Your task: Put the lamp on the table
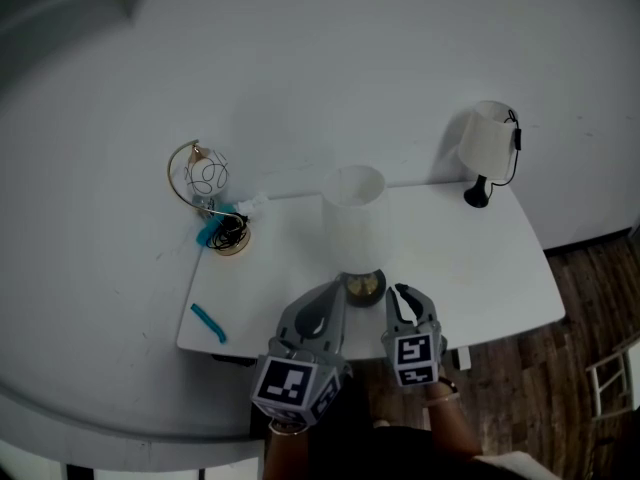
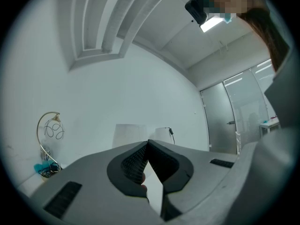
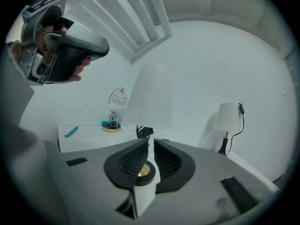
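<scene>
There's the lamp (image 1: 353, 211), upright on the table (image 1: 480, 268) near the front edge. Its base (image 1: 363, 286) sits just ahead of us, between both tools. The right gripper (image 3: 151, 143) lines up best on it, jaws almost together with a sliver of gap, gripping nothing. The left gripper (image 2: 147, 143) is pinched closed, empty.

lamp (image 1: 353, 213): white shade, black-brass base | upright | on white table (image 1: 480, 268), front edge
</scene>
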{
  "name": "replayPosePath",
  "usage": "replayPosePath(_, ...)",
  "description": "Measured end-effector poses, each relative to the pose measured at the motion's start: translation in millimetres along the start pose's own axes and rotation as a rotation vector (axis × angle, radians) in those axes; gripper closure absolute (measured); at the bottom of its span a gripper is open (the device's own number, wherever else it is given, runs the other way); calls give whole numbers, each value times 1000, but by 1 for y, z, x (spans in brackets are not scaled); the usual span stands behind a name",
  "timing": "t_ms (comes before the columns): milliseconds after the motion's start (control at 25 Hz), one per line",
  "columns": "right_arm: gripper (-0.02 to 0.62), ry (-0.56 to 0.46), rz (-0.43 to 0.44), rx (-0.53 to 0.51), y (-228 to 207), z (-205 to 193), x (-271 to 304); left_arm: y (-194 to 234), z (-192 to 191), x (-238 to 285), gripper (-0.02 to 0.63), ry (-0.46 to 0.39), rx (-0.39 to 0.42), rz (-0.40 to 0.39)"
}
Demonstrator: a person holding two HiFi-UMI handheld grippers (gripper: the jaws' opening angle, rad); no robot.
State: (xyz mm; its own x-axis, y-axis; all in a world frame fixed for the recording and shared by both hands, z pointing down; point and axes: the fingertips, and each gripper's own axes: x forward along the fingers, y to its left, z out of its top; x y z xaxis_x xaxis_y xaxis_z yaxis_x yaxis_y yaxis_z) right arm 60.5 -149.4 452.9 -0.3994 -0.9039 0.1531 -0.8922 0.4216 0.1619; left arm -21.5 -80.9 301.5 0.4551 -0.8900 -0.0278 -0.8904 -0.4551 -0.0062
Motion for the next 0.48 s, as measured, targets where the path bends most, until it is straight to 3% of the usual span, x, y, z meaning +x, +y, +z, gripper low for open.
replayPosePath(480,557,7,-10,-9,-3,-1,8,10,-6,3,614,7,-15,4)
